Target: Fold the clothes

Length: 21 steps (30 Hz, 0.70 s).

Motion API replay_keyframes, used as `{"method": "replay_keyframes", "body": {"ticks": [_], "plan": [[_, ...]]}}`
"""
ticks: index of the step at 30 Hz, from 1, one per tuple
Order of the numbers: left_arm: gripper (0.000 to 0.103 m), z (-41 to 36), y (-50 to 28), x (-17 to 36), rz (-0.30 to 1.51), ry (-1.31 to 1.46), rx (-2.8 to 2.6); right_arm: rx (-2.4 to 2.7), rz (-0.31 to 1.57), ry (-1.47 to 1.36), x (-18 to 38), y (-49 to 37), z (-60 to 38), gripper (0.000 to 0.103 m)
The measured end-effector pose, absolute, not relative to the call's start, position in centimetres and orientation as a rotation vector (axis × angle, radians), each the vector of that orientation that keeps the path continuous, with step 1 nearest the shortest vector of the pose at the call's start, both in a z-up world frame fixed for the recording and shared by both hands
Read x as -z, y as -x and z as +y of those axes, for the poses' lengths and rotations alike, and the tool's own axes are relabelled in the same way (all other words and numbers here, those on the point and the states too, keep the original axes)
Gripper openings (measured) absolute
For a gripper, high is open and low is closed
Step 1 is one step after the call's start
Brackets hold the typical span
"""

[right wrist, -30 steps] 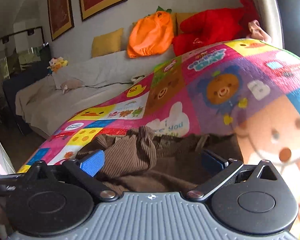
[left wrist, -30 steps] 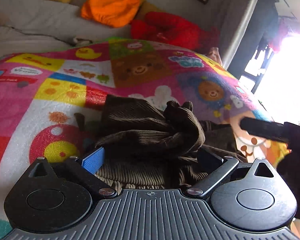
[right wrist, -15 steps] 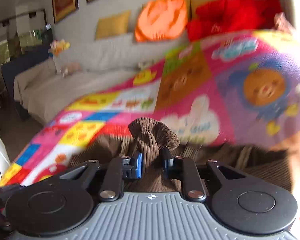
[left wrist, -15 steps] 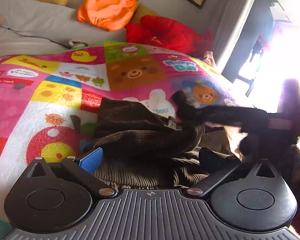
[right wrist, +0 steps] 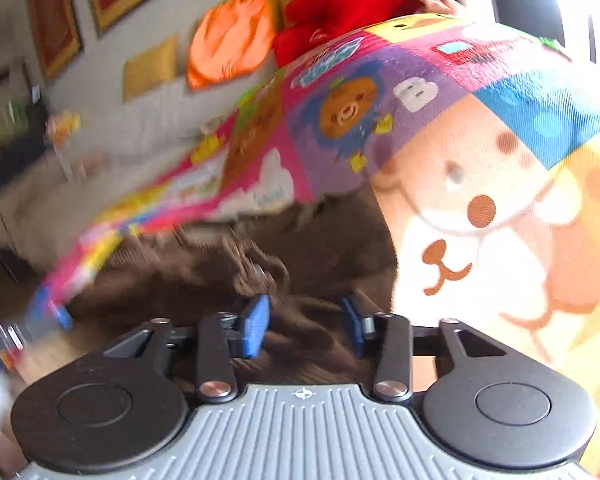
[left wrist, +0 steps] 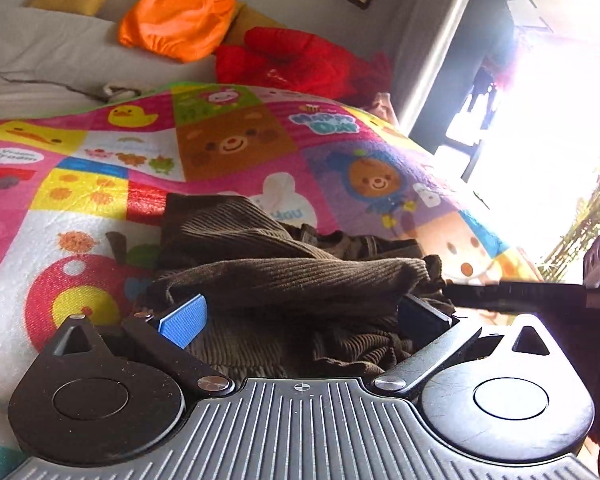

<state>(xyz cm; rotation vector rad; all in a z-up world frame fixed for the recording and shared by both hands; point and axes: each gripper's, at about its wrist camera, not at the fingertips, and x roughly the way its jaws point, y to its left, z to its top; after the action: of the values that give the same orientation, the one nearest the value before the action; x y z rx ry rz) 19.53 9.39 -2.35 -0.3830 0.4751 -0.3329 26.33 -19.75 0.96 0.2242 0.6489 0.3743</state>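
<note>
Corduroy garment (left wrist: pixel 292 280), brown and bunched, lies on a cartoon play mat (left wrist: pixel 228 148) with no neat fold made yet. The left gripper (left wrist: pixel 300 314) hovers over it, jaws wide apart; the right gripper (right wrist: pixel 306 326), blurred, shows jaws partly apart, clasping nothing.

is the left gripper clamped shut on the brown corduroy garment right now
No: in the left wrist view the left gripper has its blue-padded fingers spread wide, with the brown corduroy garment lying loose between them.
</note>
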Motion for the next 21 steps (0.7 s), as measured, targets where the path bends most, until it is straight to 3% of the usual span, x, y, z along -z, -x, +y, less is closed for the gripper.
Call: {"method": "replay_keyframes", "body": {"ticks": [6, 10, 17, 21], "plan": [[0.103, 7.0, -18.8, 1.9, 0.567, 0.319, 0.528, -0.409, 0.633, -0.338, -1.9, -29.4, -17.6, 0.056], [0.103, 7.0, -17.5, 0.2, 0.516, 0.277, 0.534, -0.41, 0.769, -0.244, 1.1, -30.3, -15.6, 0.054], [0.103, 10.1, -19.1, -1.6, 0.461, 0.364, 0.344, -0.466, 0.67, -0.062, 1.0, -26.2, -14.7, 0.018], [0.103, 10.8, -20.6, -2.4, 0.448, 0.419, 0.314, -0.46, 0.536, 0.036, -2.5, -26.0, -14.6, 0.017]]}}
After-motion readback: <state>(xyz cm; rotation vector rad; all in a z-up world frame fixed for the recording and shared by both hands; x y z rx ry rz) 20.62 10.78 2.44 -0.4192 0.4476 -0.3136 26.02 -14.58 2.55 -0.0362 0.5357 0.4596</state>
